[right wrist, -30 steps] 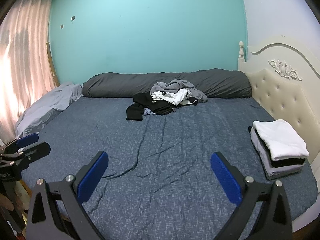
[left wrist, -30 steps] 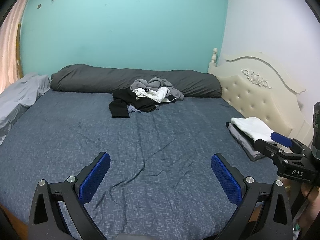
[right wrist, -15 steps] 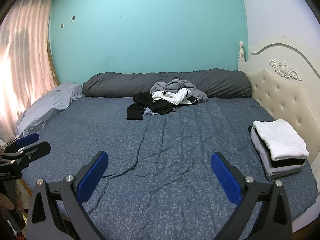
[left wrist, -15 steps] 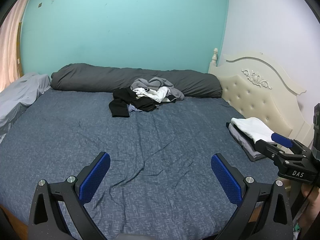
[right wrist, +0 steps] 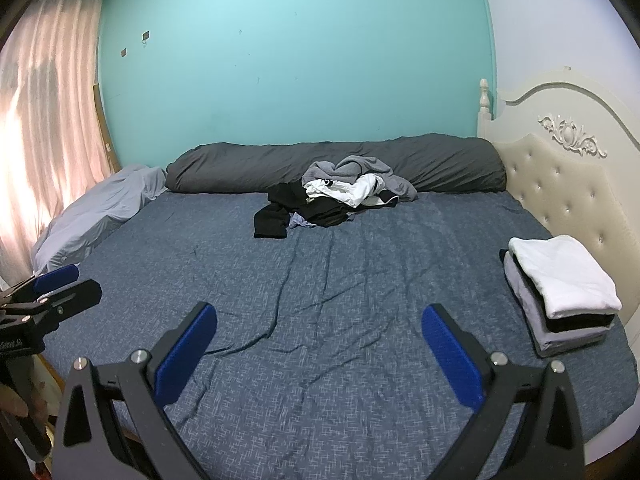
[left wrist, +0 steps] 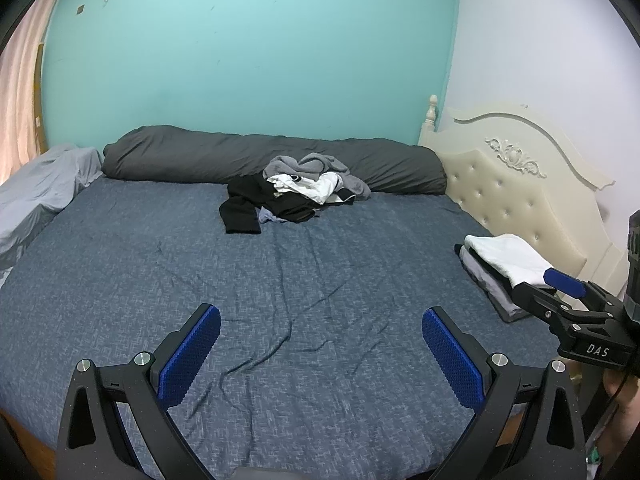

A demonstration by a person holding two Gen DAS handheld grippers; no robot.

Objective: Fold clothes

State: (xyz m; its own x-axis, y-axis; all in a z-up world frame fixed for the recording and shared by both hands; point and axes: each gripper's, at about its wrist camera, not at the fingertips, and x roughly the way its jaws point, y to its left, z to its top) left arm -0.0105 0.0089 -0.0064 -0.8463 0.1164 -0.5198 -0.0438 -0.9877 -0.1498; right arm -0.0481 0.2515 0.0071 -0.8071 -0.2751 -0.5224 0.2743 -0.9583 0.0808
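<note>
A heap of unfolded clothes in black, white and grey lies at the far middle of the bed, against a dark grey rolled duvet. A folded stack, white on top of black and grey, sits at the bed's right edge. My left gripper hangs open over the near part of the sheet with nothing between its blue pads. My right gripper is open and empty too, and it shows at the right edge of the left wrist view as the right gripper.
The blue sheet spreads wide and rumpled between the grippers and the heap. A cream padded headboard stands along the right. A pale grey pillow lies at the left, with pink curtains behind it.
Both views have hardly shifted; the left one drifted slightly. Both grippers stay open and the clothes lie as before.
</note>
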